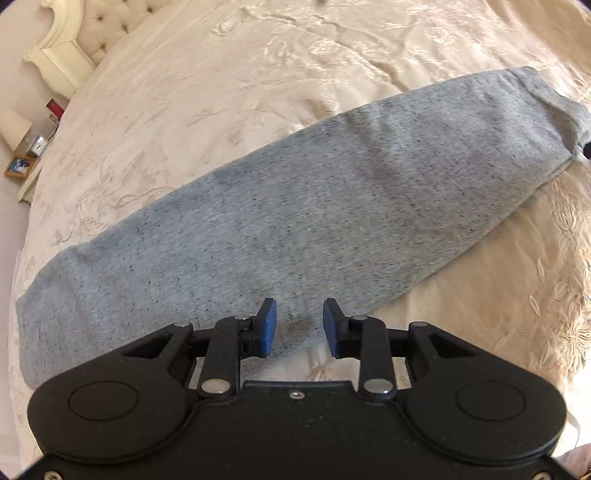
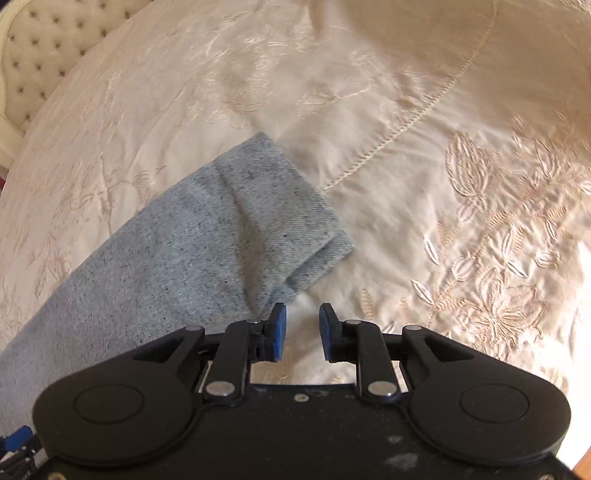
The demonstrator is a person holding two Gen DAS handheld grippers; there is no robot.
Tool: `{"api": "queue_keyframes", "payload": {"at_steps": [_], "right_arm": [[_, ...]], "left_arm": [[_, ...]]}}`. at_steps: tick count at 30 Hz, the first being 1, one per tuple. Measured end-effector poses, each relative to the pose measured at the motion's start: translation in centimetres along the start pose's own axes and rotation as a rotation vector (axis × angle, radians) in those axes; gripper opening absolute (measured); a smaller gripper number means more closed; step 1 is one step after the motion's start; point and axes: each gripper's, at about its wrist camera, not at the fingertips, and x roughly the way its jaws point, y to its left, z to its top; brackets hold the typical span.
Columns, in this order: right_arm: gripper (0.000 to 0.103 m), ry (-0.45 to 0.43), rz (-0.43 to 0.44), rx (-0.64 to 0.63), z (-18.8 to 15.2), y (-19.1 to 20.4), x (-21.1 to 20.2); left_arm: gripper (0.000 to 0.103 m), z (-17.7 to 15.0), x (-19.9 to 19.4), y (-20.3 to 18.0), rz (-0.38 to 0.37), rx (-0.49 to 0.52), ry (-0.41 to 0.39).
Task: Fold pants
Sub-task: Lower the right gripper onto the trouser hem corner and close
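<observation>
Grey heathered pants [image 1: 280,206] lie flat on the cream bedspread as one long band running from lower left to upper right. My left gripper [image 1: 299,326] is open and empty, just above the pants' near edge at mid-length. In the right wrist view the pants [image 2: 207,236] end in a slightly rumpled, layered end. My right gripper [image 2: 303,330] is open and empty, over the bedspread just off that end's near corner, its left blue pad [image 2: 279,332] close to the cloth.
The embroidered cream bedspread [image 1: 480,295] covers the bed all around. A tufted headboard [image 1: 92,26] stands at the far left. A bedside table with a lamp [image 1: 14,129] and small items sits beyond the bed's left edge.
</observation>
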Motion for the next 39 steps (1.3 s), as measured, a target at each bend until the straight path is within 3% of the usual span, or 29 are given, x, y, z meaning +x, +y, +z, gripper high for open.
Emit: {"api": "queue_keyframes", "payload": {"at_steps": [3,11,12,13,18,21,24,25,26,27,34,39], "right_arm": [[0.025,-0.015,0.054,0.072,0.2,-1.4,0.1],[0.032,-0.001,0.091,0.189,1.8,-1.7,2.7],[0.029,-0.005,0.107,0.186,1.8,-1.7,2.7],[0.007,-0.007,0.121,0.178,1.9,-1.5,2.6],[0.004,-0.060,0.107,0.035,2.6,-0.6,-1.2],[0.004,0.033,0.065,0.019,2.2,-1.5,0.5],[0.012,0.010,0.106,0.010,2.0,-1.5,0.3],[0.018,-0.007,0.120,0.037,2.1,-1.8,-0.1],[0.031,-0.023,0.139,0.064,2.1,-2.2,-0.5],[0.034,-0.040,0.163,0.091,2.1,-2.9,-1.1],[0.036,-0.098,0.130,0.100,2.5,-4.2,-3.2],[0.036,-0.136,0.110,0.073,3.0,-5.2,-4.3]], "left_arm": [[0.040,0.1,-0.2,-1.0,-0.015,0.020,0.005],[0.040,0.4,-0.1,-0.3,-0.015,-0.025,0.043],[0.040,0.5,-0.1,-0.1,-0.017,-0.031,0.045],[0.040,0.7,-0.2,0.0,-0.017,-0.034,0.045],[0.040,2.1,-0.1,0.3,-0.049,-0.063,0.044],[0.040,3.6,0.1,-0.1,-0.071,-0.068,0.038],[0.040,5.3,-0.2,-1.1,-0.092,-0.069,0.009],[0.040,6.0,-0.2,-1.6,-0.107,-0.069,0.000],[0.040,6.6,-0.3,-2.1,-0.121,-0.068,-0.010],[0.040,7.3,-0.3,-2.7,-0.134,-0.065,-0.021],[0.040,12.6,-0.6,-10.4,-0.263,0.018,-0.100],[0.040,15.4,0.1,-16.3,-0.374,0.058,-0.087]]}}
